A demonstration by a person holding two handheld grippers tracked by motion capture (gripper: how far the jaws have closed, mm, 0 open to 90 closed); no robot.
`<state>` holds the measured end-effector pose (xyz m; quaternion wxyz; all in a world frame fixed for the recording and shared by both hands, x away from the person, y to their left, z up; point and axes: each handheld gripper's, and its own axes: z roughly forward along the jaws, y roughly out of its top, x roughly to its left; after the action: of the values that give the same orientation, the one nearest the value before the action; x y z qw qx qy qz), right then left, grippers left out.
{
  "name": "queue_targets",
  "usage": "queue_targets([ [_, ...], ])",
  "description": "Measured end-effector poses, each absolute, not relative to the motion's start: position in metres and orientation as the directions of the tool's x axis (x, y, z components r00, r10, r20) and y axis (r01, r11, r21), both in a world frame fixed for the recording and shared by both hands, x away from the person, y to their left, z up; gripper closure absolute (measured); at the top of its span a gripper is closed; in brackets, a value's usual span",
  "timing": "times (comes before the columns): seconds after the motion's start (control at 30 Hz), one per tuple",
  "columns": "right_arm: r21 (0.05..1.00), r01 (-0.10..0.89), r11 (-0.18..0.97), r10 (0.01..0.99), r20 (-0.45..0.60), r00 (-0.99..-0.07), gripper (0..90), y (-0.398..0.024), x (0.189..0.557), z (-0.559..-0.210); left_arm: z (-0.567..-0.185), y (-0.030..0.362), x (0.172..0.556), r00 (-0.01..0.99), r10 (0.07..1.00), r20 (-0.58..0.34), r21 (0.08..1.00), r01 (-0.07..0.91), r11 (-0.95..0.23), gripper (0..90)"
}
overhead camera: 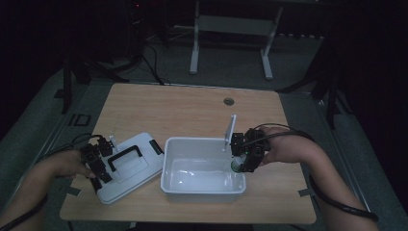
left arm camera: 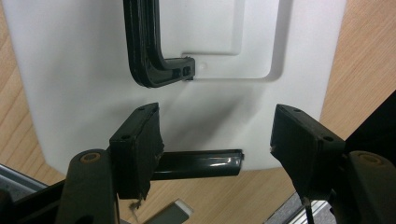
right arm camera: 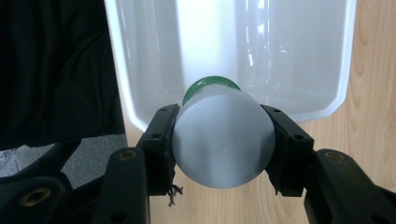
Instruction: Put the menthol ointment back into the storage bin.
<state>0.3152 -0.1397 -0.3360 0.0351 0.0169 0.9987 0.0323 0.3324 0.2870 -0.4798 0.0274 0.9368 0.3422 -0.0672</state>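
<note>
Left gripper [overhead camera: 98, 161]: jaws apart, empty, over the white lid [overhead camera: 132, 166] with black handle [left arm camera: 149, 56], left of the bin.
Bin [overhead camera: 202, 185]: white, open-topped, centre of the wooden table [overhead camera: 183, 110].
Right gripper [overhead camera: 245, 155]: clamped on a bottle.
Bottle [right arm camera: 223, 140]: pale cylinder, green cap [right arm camera: 208, 85], held over the bin's right rim.

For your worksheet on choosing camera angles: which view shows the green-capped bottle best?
The right gripper view: the bottle sits large between the right gripper's jaws, base toward the camera. The high view gives a small green glimpse at the bin's edge.
</note>
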Motion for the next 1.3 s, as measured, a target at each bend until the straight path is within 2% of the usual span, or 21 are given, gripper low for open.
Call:
queue_targets([
  [0.23,0.047,0.026,0.999,0.029,-0.057,-0.998,50.1,-0.128,0.319,-0.351,-0.481,0.287,0.332,0.759,0.635,-0.144,0.002,0.642,-0.767,33.2],
  [0.53,0.012,0.021,1.0,0.021,-0.035,-0.999,50.1,-0.116,0.323,-0.387,-0.483,0.288,0.332,0.755,0.639,-0.145,0.003,0.646,-0.763,33.2],
  [1.3,-0.026,0.033,0.999,0.033,-0.012,-0.999,50.1,-0.092,0.337,-0.442,-0.48,0.286,0.333,0.756,0.639,-0.141,0.002,0.646,-0.764,33.2],
])
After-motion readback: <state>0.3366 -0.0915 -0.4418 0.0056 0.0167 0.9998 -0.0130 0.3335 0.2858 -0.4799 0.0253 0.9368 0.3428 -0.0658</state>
